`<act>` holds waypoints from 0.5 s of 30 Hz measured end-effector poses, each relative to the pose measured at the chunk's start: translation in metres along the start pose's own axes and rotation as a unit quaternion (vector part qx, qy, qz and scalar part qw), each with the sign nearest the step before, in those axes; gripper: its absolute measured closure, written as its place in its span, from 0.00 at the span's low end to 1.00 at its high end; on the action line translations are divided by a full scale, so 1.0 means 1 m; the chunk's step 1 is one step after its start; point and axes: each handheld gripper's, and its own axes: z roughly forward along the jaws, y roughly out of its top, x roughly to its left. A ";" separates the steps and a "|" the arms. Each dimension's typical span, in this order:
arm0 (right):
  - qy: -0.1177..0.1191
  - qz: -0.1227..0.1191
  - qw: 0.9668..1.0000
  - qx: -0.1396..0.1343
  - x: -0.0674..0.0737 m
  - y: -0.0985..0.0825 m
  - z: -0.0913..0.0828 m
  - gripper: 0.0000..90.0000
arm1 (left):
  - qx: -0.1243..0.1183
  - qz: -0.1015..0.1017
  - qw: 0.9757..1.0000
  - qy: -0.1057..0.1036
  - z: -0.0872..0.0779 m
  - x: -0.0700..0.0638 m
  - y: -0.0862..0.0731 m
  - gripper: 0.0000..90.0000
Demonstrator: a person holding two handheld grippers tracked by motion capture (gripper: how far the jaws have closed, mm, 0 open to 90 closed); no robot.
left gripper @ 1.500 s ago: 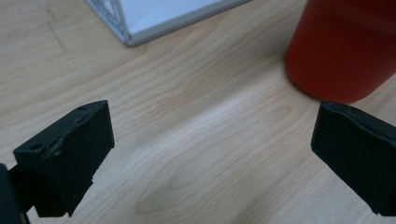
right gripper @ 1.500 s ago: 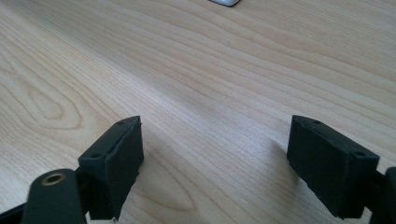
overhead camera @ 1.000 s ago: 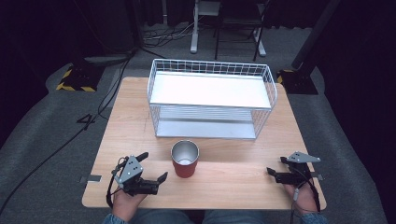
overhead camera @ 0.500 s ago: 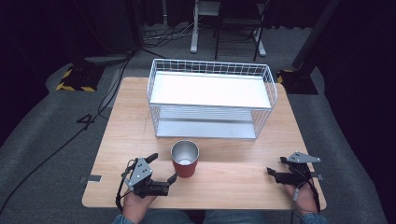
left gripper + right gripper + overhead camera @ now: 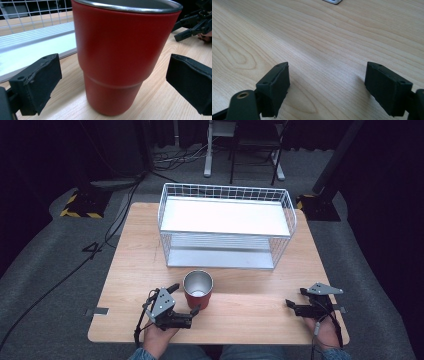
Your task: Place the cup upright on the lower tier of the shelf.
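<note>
Cup [image 5: 117, 55]: matt red coating, bare metal rim. Table [image 5: 332, 37]: smooth grained wood. Basket [image 5: 227, 227]: white wire.

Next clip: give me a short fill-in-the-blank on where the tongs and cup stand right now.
1. The left tongs stand ____ on either side of the red cup.
2. The cup stands ____ on the wooden table.
3. Behind the cup sits a white ____ shelf rack.
4. The right tongs hold ____.

Missing: open; upright; wire; nothing

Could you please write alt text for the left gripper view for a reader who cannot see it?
A red cup with a metal rim stands upright on a wooden table, between the open black jaws of the left gripper. A white wire basket sits behind it.
</note>
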 end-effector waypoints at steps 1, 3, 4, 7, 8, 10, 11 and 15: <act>0.000 0.000 1.000 0.000 0.000 0.000 0.000 0.23 | 0.001 0.001 1.000 -0.002 0.002 -0.001 0.000 0.01; -0.001 0.001 1.000 0.000 0.000 0.000 0.000 0.23 | 0.003 -0.001 1.000 -0.002 0.005 -0.003 0.000 0.01; -0.001 0.001 1.000 0.000 0.000 0.000 0.000 0.23 | 0.004 -0.003 1.000 -0.003 0.007 -0.004 0.000 0.01; -0.002 0.002 1.000 0.000 -0.001 0.000 0.000 0.23 | 0.007 0.001 1.000 0.001 0.013 -0.006 -0.001 0.01; -0.002 0.002 1.000 0.000 -0.001 0.000 0.000 0.23 | 0.009 0.004 1.000 0.002 0.015 -0.007 -0.001 0.01; -0.002 0.002 1.000 0.000 -0.001 0.000 0.000 0.23 | 0.014 0.005 1.000 0.004 0.020 -0.008 -0.002 0.00; -0.002 0.002 1.000 0.000 -0.001 0.000 0.000 0.23 | 0.019 0.005 1.000 0.009 0.022 -0.009 -0.003 0.00; -0.003 0.002 1.000 0.000 -0.001 0.000 0.000 0.23 | 0.027 0.002 0.999 0.024 0.028 -0.010 -0.003 0.00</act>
